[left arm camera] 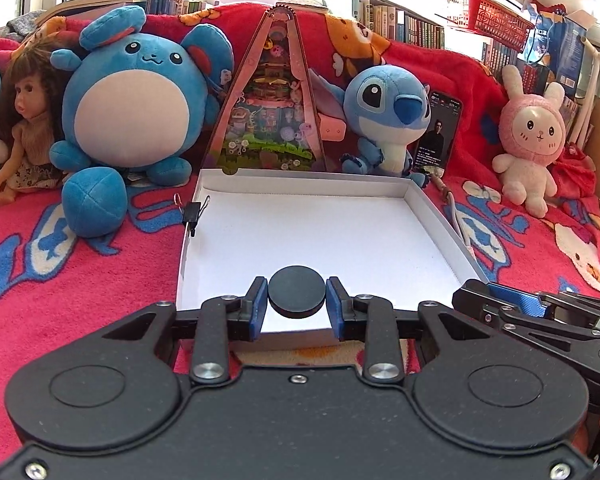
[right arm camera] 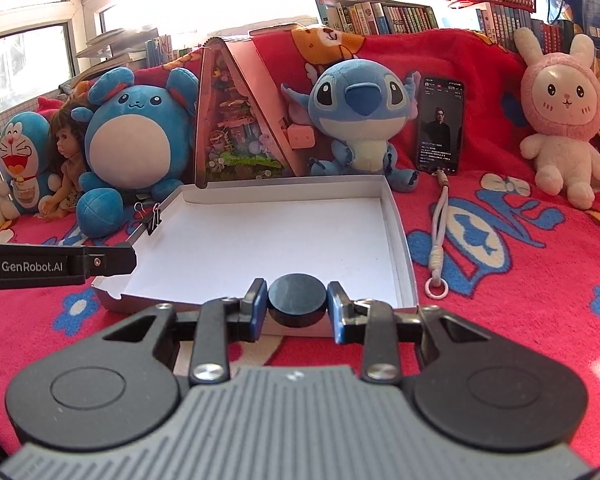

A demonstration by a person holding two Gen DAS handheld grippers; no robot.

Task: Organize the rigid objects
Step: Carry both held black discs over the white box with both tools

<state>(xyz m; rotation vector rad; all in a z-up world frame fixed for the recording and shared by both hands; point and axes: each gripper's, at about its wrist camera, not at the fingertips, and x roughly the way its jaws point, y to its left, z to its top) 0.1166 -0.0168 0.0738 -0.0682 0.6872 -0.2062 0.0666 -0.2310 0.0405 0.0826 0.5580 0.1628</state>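
A shallow white cardboard tray lies on the red blanket in front of me. My left gripper is shut on a black round disc and holds it over the tray's near edge. My right gripper is shut on a second black round disc, just at the tray's near rim. In the left wrist view the right gripper shows at the tray's near right corner. In the right wrist view the left gripper's body shows at the tray's near left corner.
A black binder clip grips the tray's left wall. Behind the tray stand a triangular toy box, plush toys, a doll and a phone. A white cord with a ring lies right of the tray.
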